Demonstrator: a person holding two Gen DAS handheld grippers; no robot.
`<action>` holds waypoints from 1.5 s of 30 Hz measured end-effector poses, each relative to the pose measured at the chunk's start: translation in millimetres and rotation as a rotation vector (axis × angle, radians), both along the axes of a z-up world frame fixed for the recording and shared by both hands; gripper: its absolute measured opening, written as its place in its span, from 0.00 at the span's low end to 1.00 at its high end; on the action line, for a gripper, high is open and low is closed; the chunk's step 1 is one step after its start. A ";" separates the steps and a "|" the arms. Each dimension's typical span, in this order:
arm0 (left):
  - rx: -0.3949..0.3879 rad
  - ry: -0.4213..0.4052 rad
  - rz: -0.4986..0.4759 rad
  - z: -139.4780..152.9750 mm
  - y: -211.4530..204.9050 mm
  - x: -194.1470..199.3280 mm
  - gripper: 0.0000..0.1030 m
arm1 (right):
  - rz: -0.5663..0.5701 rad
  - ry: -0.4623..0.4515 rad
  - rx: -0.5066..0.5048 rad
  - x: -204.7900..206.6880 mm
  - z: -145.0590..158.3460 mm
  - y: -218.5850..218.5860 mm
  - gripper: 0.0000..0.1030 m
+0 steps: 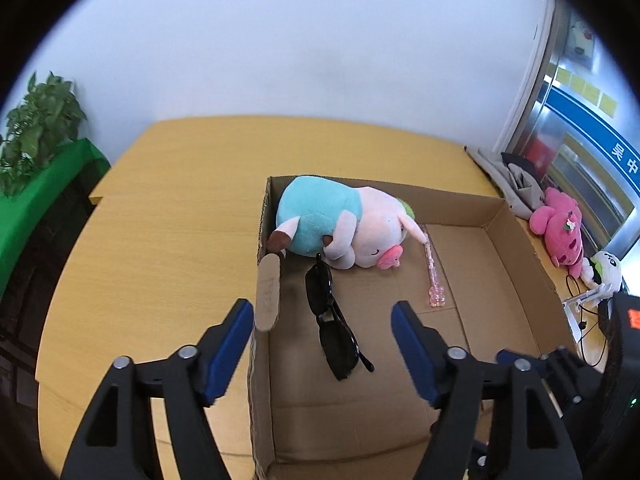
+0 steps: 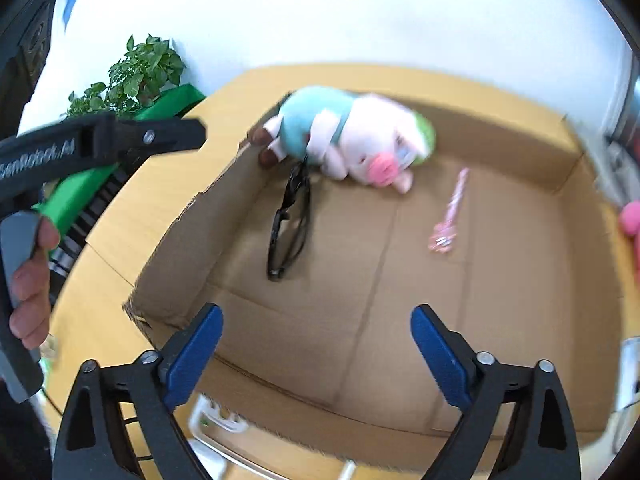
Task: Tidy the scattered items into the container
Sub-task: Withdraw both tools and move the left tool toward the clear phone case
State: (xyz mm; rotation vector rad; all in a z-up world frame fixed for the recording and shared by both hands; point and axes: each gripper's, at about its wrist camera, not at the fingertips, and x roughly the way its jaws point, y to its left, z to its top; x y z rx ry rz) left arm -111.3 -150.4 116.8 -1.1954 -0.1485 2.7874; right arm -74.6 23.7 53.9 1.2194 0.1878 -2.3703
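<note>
An open cardboard box (image 1: 516, 248) (image 2: 532, 152) stands on the yellow table. Inside it a pink pig plush in a teal outfit (image 1: 340, 226) (image 2: 352, 136) lies against the far left corner. Black sunglasses (image 1: 334, 320) (image 2: 290, 220) rest on the box floor just in front of the plush, and a pink wand (image 1: 434, 276) (image 2: 450, 216) lies to their right. My left gripper (image 1: 322, 322) hovers above the sunglasses, open and empty. My right gripper (image 2: 316, 330) hangs over the box's near wall, open with nothing between its blue pads.
A pink plush (image 1: 560, 228) and a white-green toy (image 1: 606, 270) lie on the table right of the box, beside cables and a black device (image 1: 624, 320). A potted plant (image 1: 38, 120) on a green stand sits far left. A hand (image 2: 30, 276) holds the other gripper's handle.
</note>
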 end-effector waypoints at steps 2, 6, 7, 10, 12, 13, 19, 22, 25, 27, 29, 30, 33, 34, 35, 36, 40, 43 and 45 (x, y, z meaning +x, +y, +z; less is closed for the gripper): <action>-0.007 0.023 0.010 -2.3 5.6 16.1 0.74 | -0.017 0.064 0.024 16.4 9.8 7.7 0.98; -0.018 0.038 0.017 -13.3 18.2 43.2 0.74 | -0.045 0.155 0.039 36.8 18.0 18.2 0.98; -0.024 0.039 0.017 -16.0 22.1 50.0 0.74 | -0.054 0.170 0.036 41.2 19.0 22.5 0.98; -0.037 0.049 0.026 -19.4 32.2 69.7 0.74 | -0.077 0.186 0.014 51.8 23.1 36.0 0.98; -0.026 0.060 0.028 -19.6 38.0 82.7 0.74 | -0.088 0.191 0.002 58.8 24.5 46.1 0.98; -0.023 0.065 0.030 -19.8 40.2 88.2 0.74 | -0.091 0.191 -0.004 61.1 23.3 49.8 0.98; -0.004 0.093 0.040 -33.1 55.5 115.3 0.74 | -0.076 0.222 0.023 78.6 8.8 59.7 0.98; 0.000 0.079 0.030 -42.6 62.7 123.5 0.74 | -0.069 0.215 0.024 84.9 -0.8 62.6 0.98; -0.012 0.066 0.023 -48.2 67.9 128.0 0.74 | -0.065 0.213 0.023 89.4 -4.9 64.9 0.98; -0.007 0.066 0.023 -48.6 68.8 129.6 0.74 | -0.071 0.218 0.015 90.4 -3.6 66.9 0.98; 0.012 0.069 0.013 -48.1 69.4 132.2 0.74 | -0.081 0.222 0.001 92.2 -0.2 70.1 0.98; 0.020 0.072 0.010 -47.7 69.5 133.7 0.74 | -0.084 0.227 -0.003 93.6 1.0 71.2 0.98; 0.025 0.076 0.008 -48.3 70.9 137.7 0.74 | -0.093 0.238 -0.010 99.1 3.1 74.7 0.98; 0.028 0.076 0.007 -48.8 70.9 139.0 0.74 | -0.097 0.237 -0.014 101.2 3.1 76.3 0.98; 0.033 0.075 0.002 -49.7 70.8 139.9 0.74 | -0.102 0.236 -0.017 103.0 2.5 78.4 0.98; 0.036 0.072 -0.001 -51.3 70.4 140.8 0.74 | -0.107 0.233 -0.022 104.2 1.0 80.9 0.98; 0.036 0.038 -0.004 -64.0 67.0 144.5 0.74 | -0.147 0.176 -0.030 102.9 -19.2 96.0 0.98; 0.040 0.001 -0.002 -79.9 59.1 144.4 0.74 | -0.181 0.110 -0.027 98.8 -40.5 107.3 0.98; 0.047 -0.028 0.009 -92.3 52.2 142.9 0.74 | -0.201 0.062 -0.034 95.7 -55.3 113.1 0.98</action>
